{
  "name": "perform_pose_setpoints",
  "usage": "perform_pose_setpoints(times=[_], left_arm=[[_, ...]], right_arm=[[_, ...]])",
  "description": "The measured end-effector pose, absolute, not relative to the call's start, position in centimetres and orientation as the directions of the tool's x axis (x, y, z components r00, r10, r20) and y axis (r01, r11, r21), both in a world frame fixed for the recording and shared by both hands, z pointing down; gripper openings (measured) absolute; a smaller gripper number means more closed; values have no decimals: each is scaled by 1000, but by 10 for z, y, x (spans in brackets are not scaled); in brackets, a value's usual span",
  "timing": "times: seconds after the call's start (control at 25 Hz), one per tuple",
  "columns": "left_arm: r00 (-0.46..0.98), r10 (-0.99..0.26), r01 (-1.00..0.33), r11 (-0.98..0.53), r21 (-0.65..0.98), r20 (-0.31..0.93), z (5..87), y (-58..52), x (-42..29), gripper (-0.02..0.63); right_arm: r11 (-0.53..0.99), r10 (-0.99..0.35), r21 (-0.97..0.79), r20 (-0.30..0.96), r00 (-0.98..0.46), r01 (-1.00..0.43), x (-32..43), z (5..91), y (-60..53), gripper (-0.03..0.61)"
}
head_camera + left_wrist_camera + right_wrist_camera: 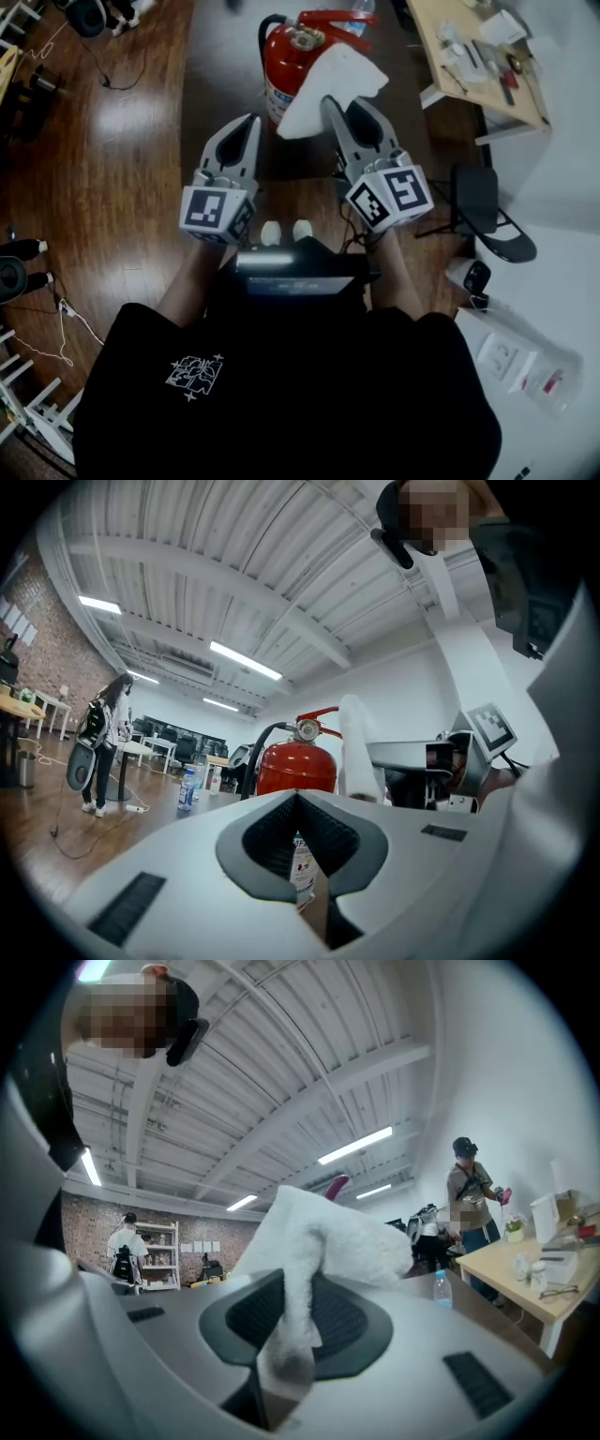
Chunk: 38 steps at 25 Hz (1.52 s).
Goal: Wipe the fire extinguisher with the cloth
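A red fire extinguisher (284, 58) with a black hose stands upright on a dark surface ahead of me; it also fills the middle of the left gripper view (295, 766). My right gripper (330, 105) is shut on a white cloth (333, 82), which hangs against the extinguisher's right side, just under its red handle. In the right gripper view the cloth (319, 1237) bulges out of the gripper (286, 1335) and hides most of the extinguisher. My left gripper (247, 127) is shut and holds nothing, a little short of the extinguisher's left side; its own view (300, 850) shows the label through the jaw notch.
A light wooden table (441, 66) with small items stands at the upper right, a black chair (487, 211) beside it. Cables (56, 314) trail on the wood floor at left. A water bottle (187, 787) stands further off. People stand in the room (103, 738) (469, 1199).
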<state>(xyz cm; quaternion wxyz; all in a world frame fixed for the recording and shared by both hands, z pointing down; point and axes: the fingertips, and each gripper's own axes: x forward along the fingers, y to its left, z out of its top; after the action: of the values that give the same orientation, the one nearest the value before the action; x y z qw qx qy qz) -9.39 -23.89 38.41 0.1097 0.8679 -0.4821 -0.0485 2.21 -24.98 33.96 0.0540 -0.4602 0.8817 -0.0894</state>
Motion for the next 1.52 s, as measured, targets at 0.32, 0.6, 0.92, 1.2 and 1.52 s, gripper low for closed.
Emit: perform_pose_setpoints(times=[0.32, 0.6, 0.92, 1.2, 1.52], left_arm=[[481, -876, -858, -464, 221, 28, 384, -243, -92, 0], [466, -884, -873, -451, 186, 43, 380, -243, -86, 0], [435, -899, -892, -422, 163, 55, 376, -241, -90, 0], [402, -911, -911, -388, 139, 89, 379, -238, -96, 0], [400, -913, -909, -386, 159, 75, 378, -240, -93, 0]], right_arm=[[650, -757, -170, -58, -651, -740, 14, 311, -292, 101], [641, -764, -195, -71, -642, -742, 29, 320, -298, 101], [569, -801, -451, -113, -589, -688, 72, 369, -313, 100], [443, -750, -574, 184, -636, -689, 72, 535, -331, 91], [589, -729, -517, -8, -684, -621, 108, 454, -351, 91]])
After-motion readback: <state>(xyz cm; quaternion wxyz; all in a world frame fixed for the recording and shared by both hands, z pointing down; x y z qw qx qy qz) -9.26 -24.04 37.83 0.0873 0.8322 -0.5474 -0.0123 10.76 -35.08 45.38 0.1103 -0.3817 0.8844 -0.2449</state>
